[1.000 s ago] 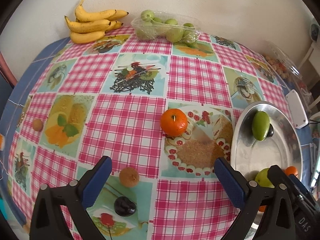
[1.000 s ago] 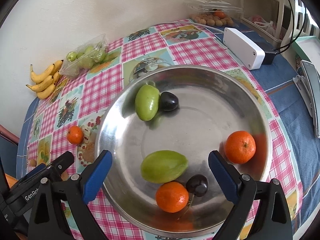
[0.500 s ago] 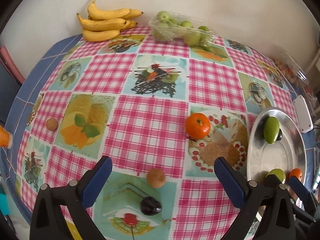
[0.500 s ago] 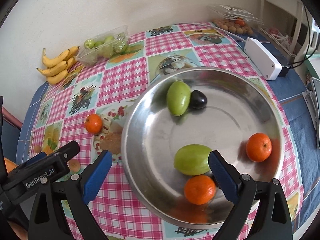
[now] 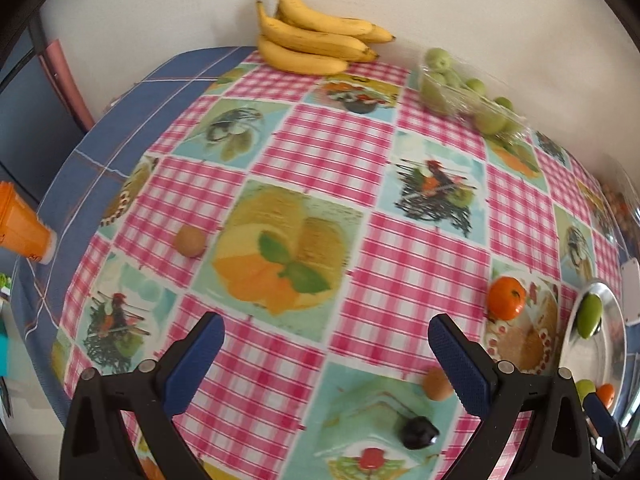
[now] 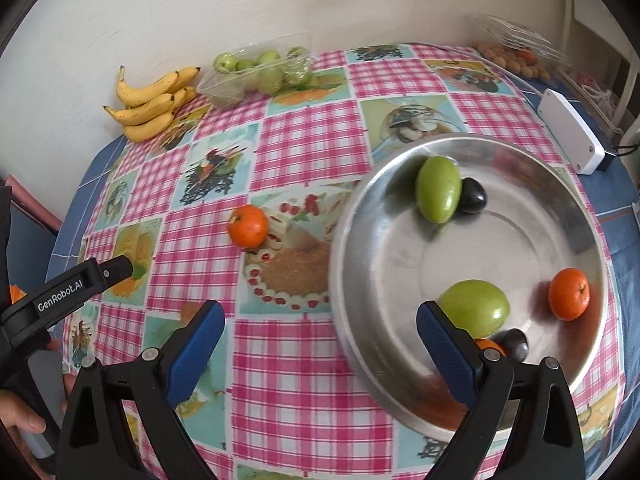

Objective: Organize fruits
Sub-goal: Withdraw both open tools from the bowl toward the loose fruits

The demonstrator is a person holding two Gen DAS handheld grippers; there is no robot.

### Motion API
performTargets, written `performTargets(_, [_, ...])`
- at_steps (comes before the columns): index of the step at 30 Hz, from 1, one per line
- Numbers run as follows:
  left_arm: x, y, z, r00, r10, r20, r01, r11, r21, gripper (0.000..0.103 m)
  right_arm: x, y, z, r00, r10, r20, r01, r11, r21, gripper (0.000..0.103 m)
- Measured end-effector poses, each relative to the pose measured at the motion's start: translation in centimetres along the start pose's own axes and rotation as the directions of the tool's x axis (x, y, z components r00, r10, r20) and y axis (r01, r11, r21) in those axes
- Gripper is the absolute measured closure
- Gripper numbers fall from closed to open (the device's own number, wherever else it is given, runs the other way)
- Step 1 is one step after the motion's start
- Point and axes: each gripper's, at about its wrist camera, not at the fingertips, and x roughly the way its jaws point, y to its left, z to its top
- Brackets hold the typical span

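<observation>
A tangerine [image 6: 247, 226] lies left of the tray [image 6: 360, 216]; bananas [image 6: 152, 100] lie behind by the wall.

"GenRobot.AI" stands in white on the black left gripper [image 6: 120, 270].

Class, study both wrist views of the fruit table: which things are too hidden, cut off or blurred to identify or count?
- Orange fruit in the metal bowl, right wrist view: mostly behind the right gripper finger.
- Small brown items in the clear box, right wrist view: too small to name.
- Orange container, left wrist view: cut off by the edge.
- Brown fruit, left wrist view: partly behind the left gripper finger, blurred.
</observation>
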Motion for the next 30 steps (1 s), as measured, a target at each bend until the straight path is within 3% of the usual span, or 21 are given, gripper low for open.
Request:
performTargets(8, [-0.6,4.7,1.4,0.999,0.043,0.029,-0.041,0.996,-0.082,0.0,1.0,4.9,-0.3,0.998,0.067,-0.016,-0.068,0.994,-0.083,0.006])
performTargets(15, [-0.3,6.9,2.1,0.999,0.028,0.022,-0.026,0.992,-0.12,0.0,2.1,7.8,-0.3,0.994,0.107,-0.039,-0.111,0.985,-0.135,0.006])
performTargets(30, [1.0,8.8,3.8,1.0,-0.004,-0.008,0.002,0.991,-0.137,0.0,3.1,6.0,2.5,0.995,0.098,-0.004,-0.098,0.993,-0.066,0.006])
